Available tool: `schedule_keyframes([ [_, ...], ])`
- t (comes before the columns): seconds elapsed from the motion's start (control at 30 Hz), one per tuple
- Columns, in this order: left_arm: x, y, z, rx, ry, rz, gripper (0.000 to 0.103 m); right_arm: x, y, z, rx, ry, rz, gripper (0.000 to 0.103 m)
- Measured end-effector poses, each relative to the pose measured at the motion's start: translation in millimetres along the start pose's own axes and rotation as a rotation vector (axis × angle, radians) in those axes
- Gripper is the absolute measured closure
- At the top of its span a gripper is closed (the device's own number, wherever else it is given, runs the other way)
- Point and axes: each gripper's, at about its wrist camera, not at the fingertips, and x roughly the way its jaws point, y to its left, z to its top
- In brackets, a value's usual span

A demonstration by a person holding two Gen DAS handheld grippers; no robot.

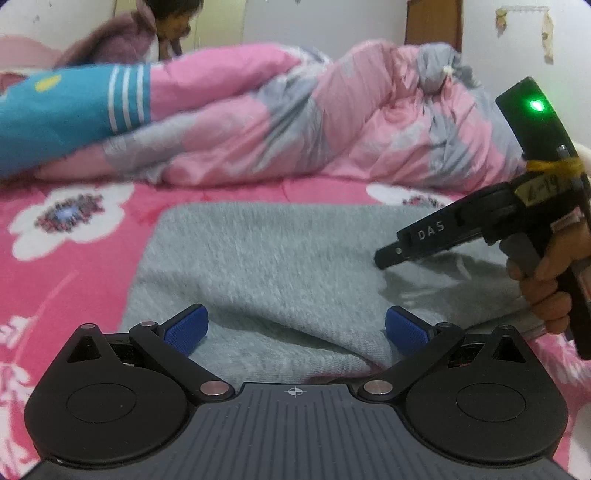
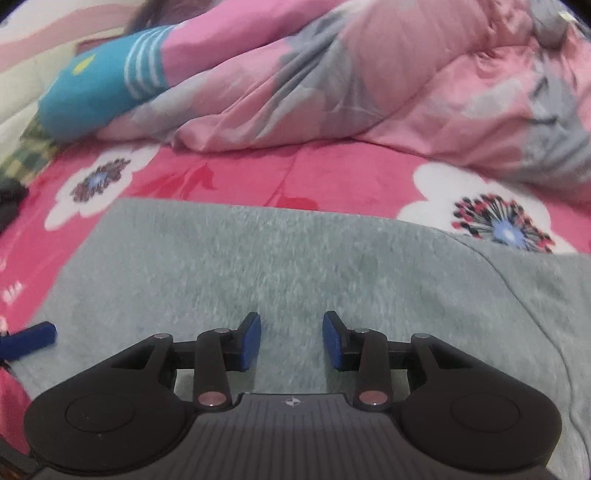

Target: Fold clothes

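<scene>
A grey fleece garment lies spread flat on the pink flowered bedspread. My left gripper hovers low over its near edge, open wide, and a raised crease of the cloth runs between the blue pads without being pinched. In the right wrist view the same garment fills the foreground. My right gripper is open over it with a narrow empty gap between its pads. A hand holds the right gripper at the right, pointing down at the cloth. The left gripper's blue fingertip shows at the left edge.
A bunched pink and grey quilt runs along the far side of the bed. A teal cloth with white stripes lies against it on the left. A person sits behind the quilt. A dark item lies at the bedspread's left edge.
</scene>
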Motion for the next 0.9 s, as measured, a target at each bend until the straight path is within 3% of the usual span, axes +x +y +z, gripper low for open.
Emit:
schedule_keyframes([
  [0.07, -5, 1, 1, 0.012, -0.014, 0.0, 0.0, -19, 3, -1, -0.008, -0.042, -0.003, 0.064],
  [0.23, 3, 11, 1, -0.044, 0.051, 0.003, 0.0, -54, 8, -21, -0.025, -0.156, -0.022, 0.063],
  [0.33, 6, 13, 0, -0.054, 0.068, 0.017, 0.0, -27, 6, -51, -0.031, -0.083, -0.049, 0.063],
  [0.4, 6, 12, -2, -0.049, 0.07, 0.025, 0.0, -30, 11, -68, -0.068, -0.173, -0.062, 0.062],
  [0.47, 6, 11, -3, -0.043, 0.066, 0.032, 0.0, -41, 14, -66, -0.064, -0.18, -0.074, 0.062],
  [0.6, 5, 11, -4, -0.045, 0.068, 0.033, 0.0, -76, 11, -78, -0.029, -0.279, -0.093, 0.062],
  [0.77, 7, 10, -3, -0.048, 0.074, 0.038, 0.0, -61, 2, -107, -0.073, -0.263, -0.109, 0.061],
  [0.9, 7, 9, -3, -0.051, 0.078, 0.044, 0.0, -61, 2, -108, -0.067, -0.268, -0.105, 0.061],
])
